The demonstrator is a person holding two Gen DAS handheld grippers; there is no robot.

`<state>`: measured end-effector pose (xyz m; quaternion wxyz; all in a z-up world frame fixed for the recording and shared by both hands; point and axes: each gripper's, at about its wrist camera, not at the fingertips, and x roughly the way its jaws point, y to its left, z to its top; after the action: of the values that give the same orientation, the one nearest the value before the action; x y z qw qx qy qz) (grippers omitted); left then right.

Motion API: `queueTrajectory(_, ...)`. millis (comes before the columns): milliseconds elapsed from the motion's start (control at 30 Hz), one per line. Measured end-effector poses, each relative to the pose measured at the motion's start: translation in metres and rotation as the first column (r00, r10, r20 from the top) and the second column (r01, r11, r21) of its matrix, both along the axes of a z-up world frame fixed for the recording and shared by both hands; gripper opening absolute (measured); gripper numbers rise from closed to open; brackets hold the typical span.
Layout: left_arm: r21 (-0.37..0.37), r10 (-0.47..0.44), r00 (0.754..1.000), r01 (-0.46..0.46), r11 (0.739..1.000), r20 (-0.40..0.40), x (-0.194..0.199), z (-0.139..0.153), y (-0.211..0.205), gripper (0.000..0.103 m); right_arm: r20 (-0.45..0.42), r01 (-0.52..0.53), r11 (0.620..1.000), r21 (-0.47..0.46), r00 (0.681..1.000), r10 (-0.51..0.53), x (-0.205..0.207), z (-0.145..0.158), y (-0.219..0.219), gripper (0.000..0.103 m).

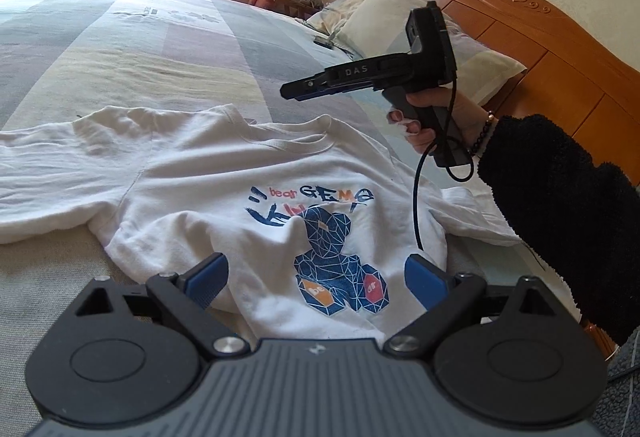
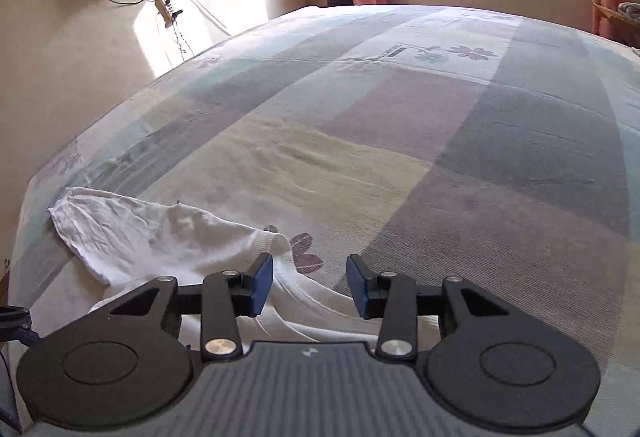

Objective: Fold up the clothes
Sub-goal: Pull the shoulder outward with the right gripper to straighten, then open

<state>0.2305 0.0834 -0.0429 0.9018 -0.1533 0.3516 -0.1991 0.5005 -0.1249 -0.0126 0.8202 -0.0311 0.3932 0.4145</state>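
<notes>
The bed (image 1: 120, 49) fills most of both views. Its cover is a flat woven sheet with wide bands of grey, mauve, pale yellow and light blue and some printed flowers. At the head stand a carved wooden headboard (image 1: 532, 21) and a cream pillow (image 1: 404, 21).

On the near part of the bed lies the white T-shirt (image 1: 208, 173), face up and spread, with 1 sleeve stretched to the left in the left wrist view. It has a ribbed round neckline and a blue geometric bear print (image 1: 340, 269) with letters above. The cloth looks like soft thin cotton, lightly creased, and some wrinkles rise near the chest. I judge it light and limp: it will sag and follow the pull and will not keep any shape alone. Good places to take it are the shoulder seams, the sleeve ends or the hem corners, where the cloth is doubled and slips less.

The right gripper (image 1: 294, 93) hangs above the neckline, carried by a hand in a dark fuzzy sleeve (image 1: 560, 205). Its fingers are released, with the blue pads apart and nothing pressed between them; white cloth only lies below.

The left gripper (image 1: 316, 279) hovers over the bear print. Its fingers are spread wide and grasp nothing.
</notes>
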Motion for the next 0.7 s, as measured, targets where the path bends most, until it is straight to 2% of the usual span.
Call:
queueTrajectory(100,-0.007,0.022,1.000,-0.022,1.000,-0.010,0.000,-0.005,0.011,0.095,-0.025,-0.043,0.998,-0.041,0.999,0.042,0.013,-0.022,0.045,0.050)
queueTrajectory(233,-0.016,0.038,0.999,-0.038,0.999,-0.024,0.003,-0.014,0.022,0.095,-0.016,-0.059,0.993,-0.101,0.998,0.057,0.019,-0.046,0.076,0.050)
queueTrajectory(300,-0.024,0.041,0.999,-0.042,0.999,-0.027,0.004,-0.018,0.025,0.095,0.039,-0.072,0.984,-0.162,0.996,0.079,0.011,-0.052,0.084,0.049)
queueTrajectory(333,-0.029,0.042,0.999,-0.042,0.999,-0.029,0.004,-0.020,0.028,0.095,0.064,-0.081,0.981,-0.179,0.994,0.093,0.006,-0.053,0.087,0.043)
queueTrajectory(367,-0.032,0.041,0.999,-0.042,0.999,-0.029,0.005,-0.022,0.029,0.095,0.082,-0.092,0.979,-0.183,0.991,0.109,0.001,-0.052,0.089,0.020)
queueTrajectory(467,-0.037,0.047,0.999,-0.048,0.998,-0.027,0.003,-0.023,0.030,0.095,0.150,-0.076,0.975,-0.210,0.983,0.109,-0.004,-0.049,0.098,0.012)
queueTrajectory(600,-0.034,0.062,0.998,-0.062,0.997,-0.021,-0.002,-0.020,0.033,0.095,0.140,0.010,0.986,-0.164,0.990,0.013,0.017,-0.047,0.103,0.012)
queueTrajectory(700,-0.032,0.061,0.998,-0.062,0.998,-0.015,-0.005,-0.016,0.035,0.095,0.135,0.025,0.984,-0.177,0.991,-0.001,0.012,-0.038,0.100,0.020)
